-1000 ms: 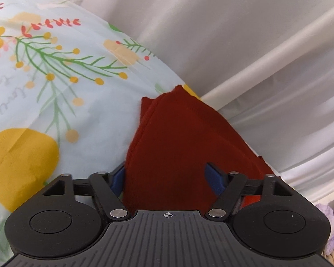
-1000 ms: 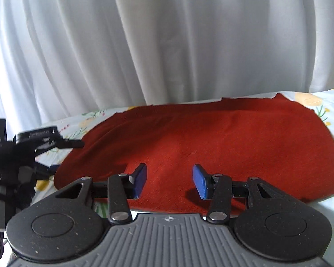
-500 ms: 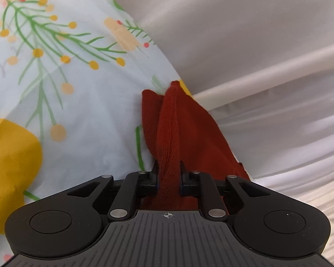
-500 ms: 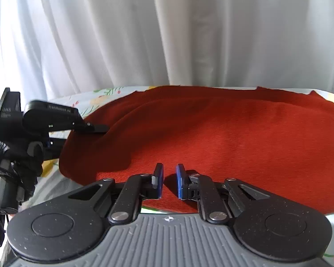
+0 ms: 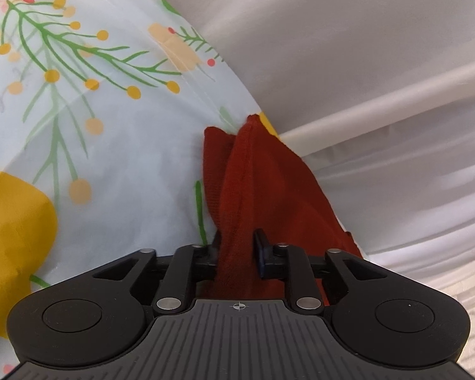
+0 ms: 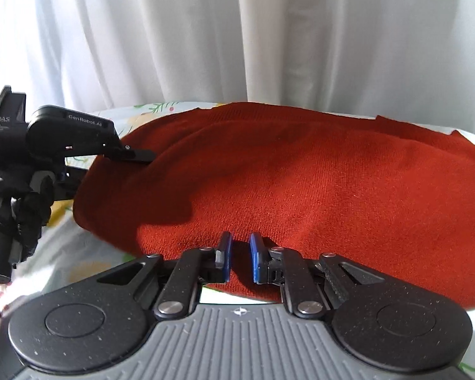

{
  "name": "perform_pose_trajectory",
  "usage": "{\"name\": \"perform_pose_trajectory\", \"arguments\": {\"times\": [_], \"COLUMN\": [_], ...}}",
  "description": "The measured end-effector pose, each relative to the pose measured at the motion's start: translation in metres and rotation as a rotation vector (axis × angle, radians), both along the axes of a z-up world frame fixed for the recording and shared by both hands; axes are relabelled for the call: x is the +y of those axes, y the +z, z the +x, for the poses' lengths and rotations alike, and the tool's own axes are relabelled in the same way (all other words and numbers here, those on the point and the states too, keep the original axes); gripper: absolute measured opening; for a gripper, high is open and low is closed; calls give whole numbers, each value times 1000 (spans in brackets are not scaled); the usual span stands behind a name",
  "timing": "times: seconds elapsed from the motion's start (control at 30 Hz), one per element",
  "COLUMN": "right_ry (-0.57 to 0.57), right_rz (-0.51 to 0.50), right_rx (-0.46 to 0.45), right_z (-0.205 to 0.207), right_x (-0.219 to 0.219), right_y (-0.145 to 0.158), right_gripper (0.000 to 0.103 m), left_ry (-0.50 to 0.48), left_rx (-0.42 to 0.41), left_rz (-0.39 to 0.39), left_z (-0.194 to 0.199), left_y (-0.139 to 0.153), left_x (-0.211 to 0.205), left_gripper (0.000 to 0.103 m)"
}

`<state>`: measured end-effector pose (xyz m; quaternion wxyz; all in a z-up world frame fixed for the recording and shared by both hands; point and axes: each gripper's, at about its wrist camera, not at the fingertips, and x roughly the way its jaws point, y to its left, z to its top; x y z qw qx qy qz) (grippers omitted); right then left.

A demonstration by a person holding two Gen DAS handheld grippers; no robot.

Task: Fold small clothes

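Note:
A rust-red knitted garment (image 6: 300, 183) lies spread on a pale floral sheet (image 6: 88, 253). In the right wrist view its near hem runs between the blue pads (image 6: 226, 253) of my right gripper (image 6: 239, 255), which is shut on that hem. At the garment's left end my left gripper (image 6: 136, 155) clamps the fabric. In the left wrist view the garment (image 5: 262, 171) rises as a bunched ridge between the jaws of the left gripper (image 5: 237, 250), shut on it. The far end of the garment lies at the sheet's edge.
White curtain folds (image 6: 237, 38) hang close behind the sheet's far edge. A black-gloved hand (image 6: 28, 215) holds the left gripper at the left of the right wrist view. The floral sheet (image 5: 95, 126) stretches left of the garment.
Both grippers went from open to shut on the garment's edge. Each moved in closer and lower. The fabric in the left gripper bunched up into a ridge.

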<state>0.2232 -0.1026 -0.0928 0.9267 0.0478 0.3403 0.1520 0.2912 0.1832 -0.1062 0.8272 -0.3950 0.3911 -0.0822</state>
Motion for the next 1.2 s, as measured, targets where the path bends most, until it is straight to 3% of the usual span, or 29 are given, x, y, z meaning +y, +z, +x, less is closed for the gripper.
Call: {"name": "perform_pose_trajectory", "arguments": {"times": [0.23,0.43,0.57,0.77,0.87,0.93,1.0,1.1,1.2], "right_ry": [-129,-261,-296,-333,-341,-343,-342,-331,-291], "right_rz": [78,139,143,143,144,146,151,163,159], "right_rx": [-58,-91,-105,-85,-77,-74,-70,-75,-102], "right_z": [-23,-42,-50,-54,-53,-52,-51,-50,-46], "right_x": [-47,-85,-96,-110,-114,-114,-114,-111,-102], "right_y": [24,41,43,36,35,35,36,40,46], "right_gripper": [12,12,12,12,12,12,14,16,16], "left_ry": [-46,-161,-223,-267,-273,-344,-387,-281,-114], "left_rx": [-44,-124,-109,-53,-95,-106,-102,-156,-164], "left_rz": [63,118,197,287,305,257,199,132,198], "left_z": [-3,1,9,5,-3,-7,-19,-45,-58], "left_y": [47,95,86,43,43,48,60,80,86], "left_x": [-26,-101,-158,-212,-218,-214,-203,-168,-138], "left_gripper": [14,14,14,15,26,49,50,51,52]}}
